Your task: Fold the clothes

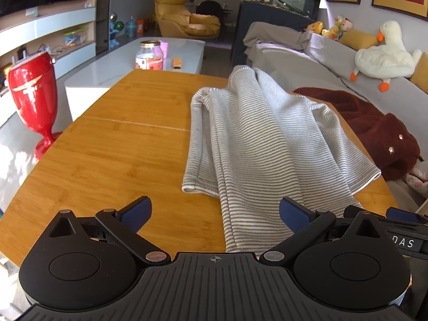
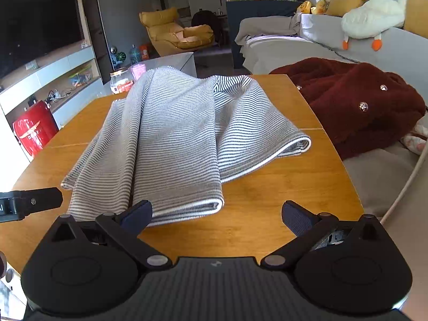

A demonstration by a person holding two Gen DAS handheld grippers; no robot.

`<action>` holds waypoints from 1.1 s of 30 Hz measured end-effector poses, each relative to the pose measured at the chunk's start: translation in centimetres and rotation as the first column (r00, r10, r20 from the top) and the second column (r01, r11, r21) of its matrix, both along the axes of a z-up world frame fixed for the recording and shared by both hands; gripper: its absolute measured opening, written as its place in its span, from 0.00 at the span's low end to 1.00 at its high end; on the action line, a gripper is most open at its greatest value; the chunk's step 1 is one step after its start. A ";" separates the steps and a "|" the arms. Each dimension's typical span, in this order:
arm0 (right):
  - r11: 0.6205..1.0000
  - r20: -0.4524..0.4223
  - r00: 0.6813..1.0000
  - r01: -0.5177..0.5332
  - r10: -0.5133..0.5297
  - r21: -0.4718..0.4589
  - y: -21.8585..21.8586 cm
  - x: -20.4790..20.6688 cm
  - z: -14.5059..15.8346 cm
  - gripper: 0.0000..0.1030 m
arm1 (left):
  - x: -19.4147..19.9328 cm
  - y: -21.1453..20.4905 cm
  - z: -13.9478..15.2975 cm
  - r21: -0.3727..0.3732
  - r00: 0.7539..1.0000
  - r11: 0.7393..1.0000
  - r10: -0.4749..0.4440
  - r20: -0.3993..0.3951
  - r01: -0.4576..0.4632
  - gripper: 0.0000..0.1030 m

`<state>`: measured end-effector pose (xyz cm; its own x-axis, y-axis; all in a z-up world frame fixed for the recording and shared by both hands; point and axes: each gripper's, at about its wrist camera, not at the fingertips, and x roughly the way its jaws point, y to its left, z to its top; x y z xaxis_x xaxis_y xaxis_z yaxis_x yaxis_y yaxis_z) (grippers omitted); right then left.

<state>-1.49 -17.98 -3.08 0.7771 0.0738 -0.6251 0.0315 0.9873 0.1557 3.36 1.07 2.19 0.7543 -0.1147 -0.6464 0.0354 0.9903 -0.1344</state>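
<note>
We see the striped garment (image 2: 171,144) bunched on the tabletop (image 2: 281,187); left tongs (image 1: 215,214) and right tongs (image 2: 216,215) both spread, empty.

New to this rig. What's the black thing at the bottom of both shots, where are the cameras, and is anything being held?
There is no robot arm: a person carries a hand-held gripper in each hand, and each has a fisheye camera looking forward along its two blue-padded fingers. The black shape at the bottom is the gripper itself. One picture comes from the left hand-held gripper, the other from the right hand-held gripper. Both are open and hold nothing. On the wooden table lies a loosely folded grey striped garment. A dark red fleece garment lies on the sofa beside it.
</note>
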 end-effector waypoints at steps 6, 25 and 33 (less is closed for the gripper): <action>0.999 0.054 0.999 -0.005 0.003 0.038 -0.5 3.0 0.6 1.00 | 3.4 -0.2 -0.3 0.000 1.000 1.000 -0.022 -0.018 0.022 1.00; 0.975 0.146 0.976 -0.180 0.160 0.131 2.2 17.8 -1.6 1.00 | 11.5 1.7 -0.4 -0.052 0.999 0.999 0.011 -0.039 -0.013 1.00; 0.940 0.127 0.956 -0.285 0.265 0.187 2.6 16.5 -2.3 1.00 | 10.4 2.9 -0.8 -0.110 0.999 0.994 -0.027 -0.047 0.022 1.00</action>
